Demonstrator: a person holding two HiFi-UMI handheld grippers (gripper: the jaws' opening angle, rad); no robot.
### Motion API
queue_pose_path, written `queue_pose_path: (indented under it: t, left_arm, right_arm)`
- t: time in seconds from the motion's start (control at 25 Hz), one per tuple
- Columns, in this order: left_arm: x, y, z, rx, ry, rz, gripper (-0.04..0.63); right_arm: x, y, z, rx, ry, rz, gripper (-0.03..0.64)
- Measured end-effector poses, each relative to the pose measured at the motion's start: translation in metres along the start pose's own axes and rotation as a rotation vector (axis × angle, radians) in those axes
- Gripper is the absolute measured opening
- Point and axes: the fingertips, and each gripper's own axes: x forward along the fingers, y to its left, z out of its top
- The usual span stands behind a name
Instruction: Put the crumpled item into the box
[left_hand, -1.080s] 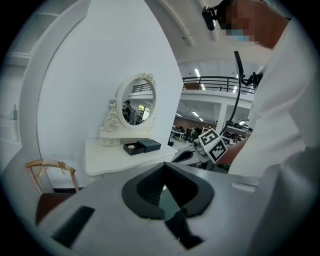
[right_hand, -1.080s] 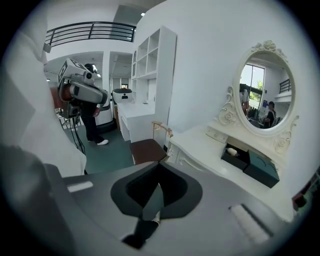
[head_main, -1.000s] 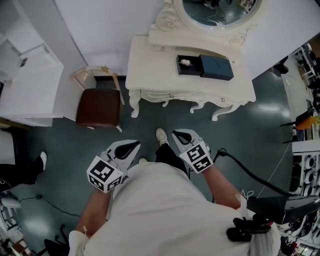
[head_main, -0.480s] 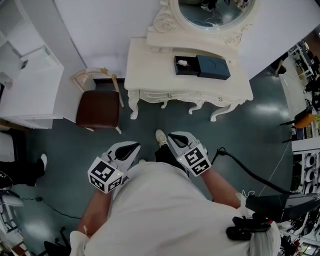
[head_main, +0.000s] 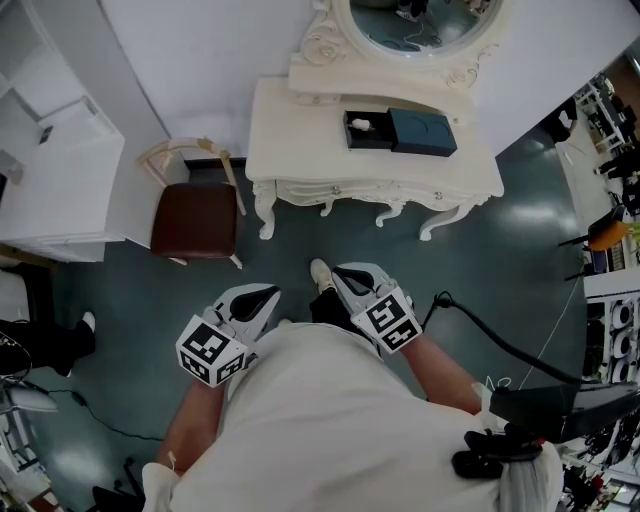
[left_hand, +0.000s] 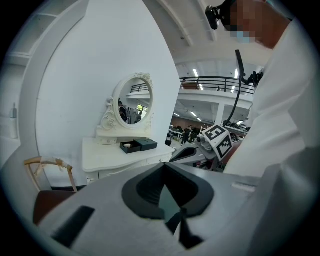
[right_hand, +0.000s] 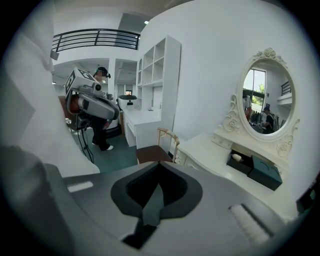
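Note:
A dark open box (head_main: 366, 131) lies on the white dressing table (head_main: 300, 140), its teal lid (head_main: 424, 131) right beside it. A small pale crumpled item (head_main: 362, 125) rests inside the box; the right gripper view also shows the item (right_hand: 236, 157) in the box (right_hand: 241, 163). Both grippers hover low over the floor, close to the person's body and well short of the table. My left gripper (head_main: 262, 292) is shut with nothing in it, and so is my right gripper (head_main: 345, 272). The left gripper view shows the box (left_hand: 131, 146) far off.
A chair with a brown seat (head_main: 195, 215) stands left of the table, next to a white cabinet (head_main: 60, 170). An oval mirror (head_main: 420, 25) tops the table. A black cable (head_main: 500, 345) runs across the floor at right. Another person's foot (head_main: 86, 322) shows at far left.
My right gripper has drifted slightly left. The table sits a little higher in the head view. Both grippers stay shut and empty.

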Motion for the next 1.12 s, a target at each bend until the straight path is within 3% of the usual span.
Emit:
queue_pose_path:
  t: [1.12]
  left_arm:
    - [-0.008, 0.012, -0.007, -0.026, 0.001, 0.007, 0.000]
  right_arm:
    - [0.016, 0.009, 0.010, -0.043, -0.002, 0.022, 0.000]
